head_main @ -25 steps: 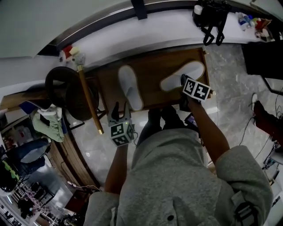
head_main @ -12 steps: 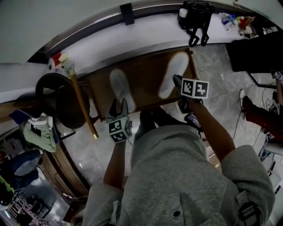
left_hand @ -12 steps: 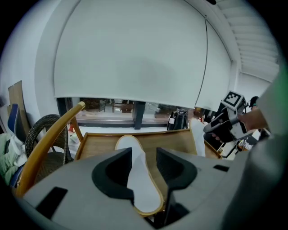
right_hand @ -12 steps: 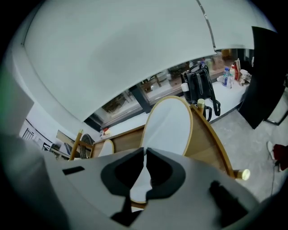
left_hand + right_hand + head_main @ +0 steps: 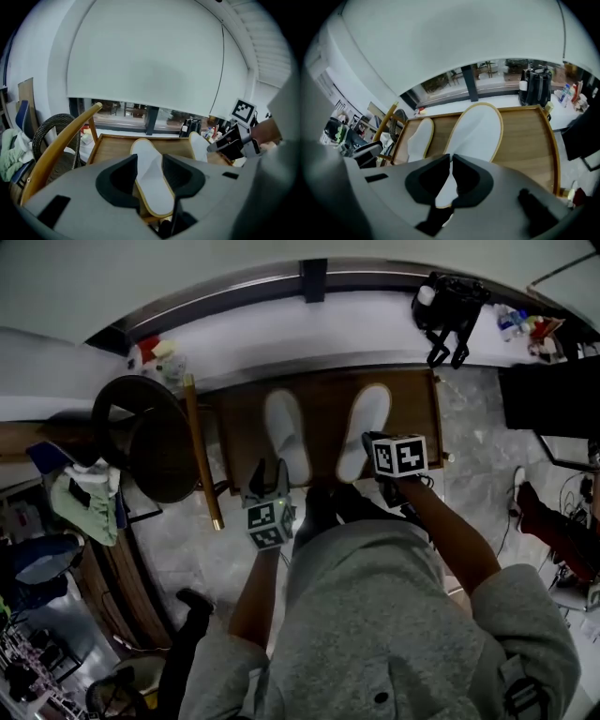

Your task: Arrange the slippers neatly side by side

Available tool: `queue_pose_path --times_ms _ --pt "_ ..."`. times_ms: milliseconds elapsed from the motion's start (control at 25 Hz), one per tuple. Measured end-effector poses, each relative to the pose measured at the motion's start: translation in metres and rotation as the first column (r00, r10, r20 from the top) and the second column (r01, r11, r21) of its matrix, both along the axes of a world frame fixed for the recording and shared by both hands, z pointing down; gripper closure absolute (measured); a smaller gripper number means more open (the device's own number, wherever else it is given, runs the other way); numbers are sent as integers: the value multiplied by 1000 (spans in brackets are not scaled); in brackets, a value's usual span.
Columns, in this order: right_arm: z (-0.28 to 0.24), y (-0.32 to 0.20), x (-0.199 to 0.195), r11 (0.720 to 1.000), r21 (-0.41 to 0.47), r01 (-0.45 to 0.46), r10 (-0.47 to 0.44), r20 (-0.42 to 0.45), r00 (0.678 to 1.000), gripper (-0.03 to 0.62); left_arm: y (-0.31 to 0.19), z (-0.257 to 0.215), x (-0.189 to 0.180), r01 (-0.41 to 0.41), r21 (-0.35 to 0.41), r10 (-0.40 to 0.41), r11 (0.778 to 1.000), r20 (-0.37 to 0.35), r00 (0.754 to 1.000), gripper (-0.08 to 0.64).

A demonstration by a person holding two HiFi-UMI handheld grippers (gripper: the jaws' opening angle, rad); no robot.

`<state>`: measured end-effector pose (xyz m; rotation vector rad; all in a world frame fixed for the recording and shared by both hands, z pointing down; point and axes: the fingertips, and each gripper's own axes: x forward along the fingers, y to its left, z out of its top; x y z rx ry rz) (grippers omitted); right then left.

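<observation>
Two white slippers lie toes away from me on a brown wooden table (image 5: 323, 409). The left slipper (image 5: 286, 432) and the right slipper (image 5: 366, 427) are roughly parallel with a narrow gap between them. My right gripper (image 5: 367, 444) is shut on the heel edge of the right slipper (image 5: 478, 129), whose white rim is pinched between the dark jaws (image 5: 451, 161). My left gripper (image 5: 269, 472) hovers at the heel of the left slipper (image 5: 152, 183) with its jaws open (image 5: 150, 161) and nothing pressed between them.
A round wicker chair (image 5: 141, 442) and a long wooden rail (image 5: 202, 451) stand left of the table. A black appliance (image 5: 448, 306) and small clutter sit on the white sill behind. The table has a raised rim (image 5: 553, 140). Marble floor lies around it.
The right slipper, held by my right gripper, has swung from a slant to lie straight beside the left one. My left gripper stays by the left slipper's heel.
</observation>
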<state>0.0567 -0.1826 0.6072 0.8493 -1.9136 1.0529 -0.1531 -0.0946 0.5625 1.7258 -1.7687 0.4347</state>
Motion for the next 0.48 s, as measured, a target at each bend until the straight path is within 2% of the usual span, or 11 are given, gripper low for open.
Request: queue_pose_path --times_ms 200,480 --pt "22 12 -36 993 -40 115 -116 -33 993 555 18 -4 -24 72 -15 -72 997 1 997 383" --pt "48 22 -69 979 -67 195 -199 -66 978 555 44 -6 -50 147 -21 -147 989 17 989 383"
